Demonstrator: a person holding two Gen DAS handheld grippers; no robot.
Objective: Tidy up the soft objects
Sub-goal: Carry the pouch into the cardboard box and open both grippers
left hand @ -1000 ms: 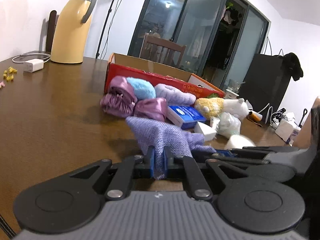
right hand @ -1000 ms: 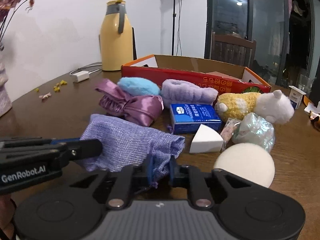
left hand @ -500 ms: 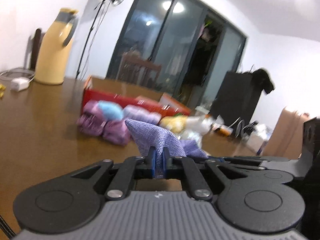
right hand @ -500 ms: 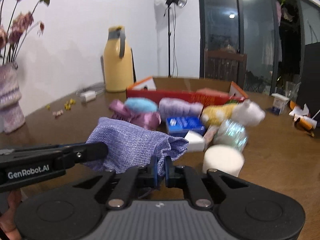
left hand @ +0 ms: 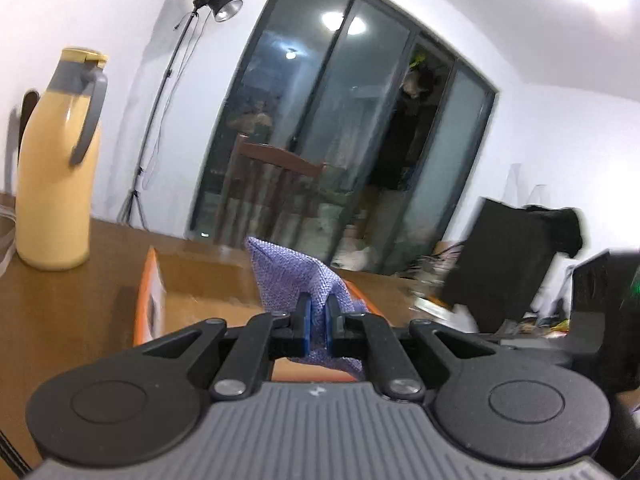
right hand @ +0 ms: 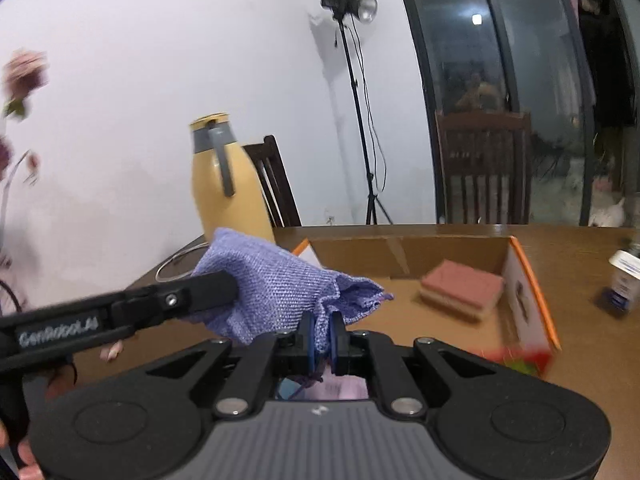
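You've got one purple knit pouch [right hand: 276, 292], and both grippers are on it. Your left gripper [left hand: 318, 318] is pressed together on one end of the fabric; your right gripper [right hand: 322, 342] pinches the ruffled open end. The pouch hangs between them, off the table, in front of the near wall of the cardboard box [right hand: 400, 254].

Counts: one open box with orange outer sides, one pink-and-cream sponge block [right hand: 460, 290] lying flat on its floor toward the right wall. One yellow thermos jug [right hand: 226, 184] with a grey handle, far left on the table [right hand: 580, 340]. Two dark wooden chairs: one chair [right hand: 276, 184] behind the jug, the other chair [right hand: 484, 168] at the far table edge by the glass doors. One light stand [right hand: 360, 112] against the wall. One small white-and-blue container [right hand: 622, 284] on the table right of the box, blurred. Dried pink flowers [right hand: 24, 76] at far left, blurred, count not clear.

Room: the left part of the box floor is bare, its top fully open. The table is bare between jug and box in the left view. Box's right rim sits near the small container.

Writing: "GenRobot.AI" on the left gripper's arm in the right view, smeared. Print on the box sides is unreadable.
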